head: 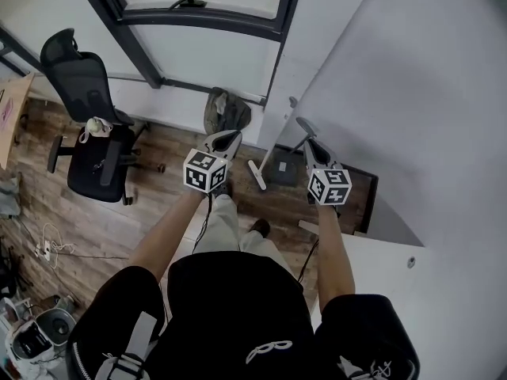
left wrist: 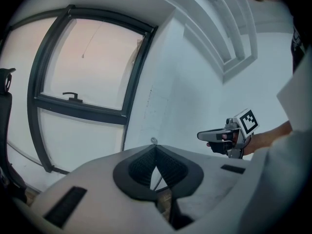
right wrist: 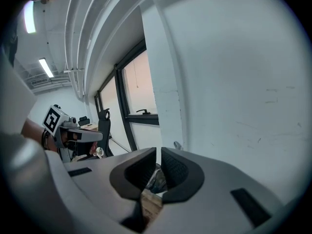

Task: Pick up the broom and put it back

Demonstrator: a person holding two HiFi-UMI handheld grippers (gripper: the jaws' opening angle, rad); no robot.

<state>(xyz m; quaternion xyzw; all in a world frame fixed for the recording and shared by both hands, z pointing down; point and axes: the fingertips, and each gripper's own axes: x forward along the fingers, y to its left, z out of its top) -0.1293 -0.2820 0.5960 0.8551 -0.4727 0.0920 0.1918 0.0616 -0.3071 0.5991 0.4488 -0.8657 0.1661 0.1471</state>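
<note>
The person stands facing the corner of the room with a claw in each hand, both held out in front and tipped a little downward, side by side and apart from each other. The left claw (head: 230, 138) has its pads pressed together at the tips, with nothing between them. The right claw (head: 303, 123) is closed as well, with only a hairline slit between its pads, and it carries nothing.

The broom (head: 281, 166) stands on the wooden floor (head: 158, 212), in the corner where the white pillar (head: 273, 93) beside the window (head: 206, 22) meets the plain white wall (head: 412, 93). Its dark foot is down on the boards and its thin handle rises toward the claws. The small loop (left wrist: 154, 141) at the top of the handle shows just beyond the tips of the left claw in the left gripper view, and just to the right of the pads in the right gripper view. Neither claw has hold of the broom. A short white bar (head: 257, 175) lies on the floor just beside the broom's foot.

Off to the left a black office chair (head: 95, 145) stands near the window. A dark crumpled heap (head: 226, 111), bag or cloth I cannot tell, lies at the foot of the window frame between the chair and the corner
</note>
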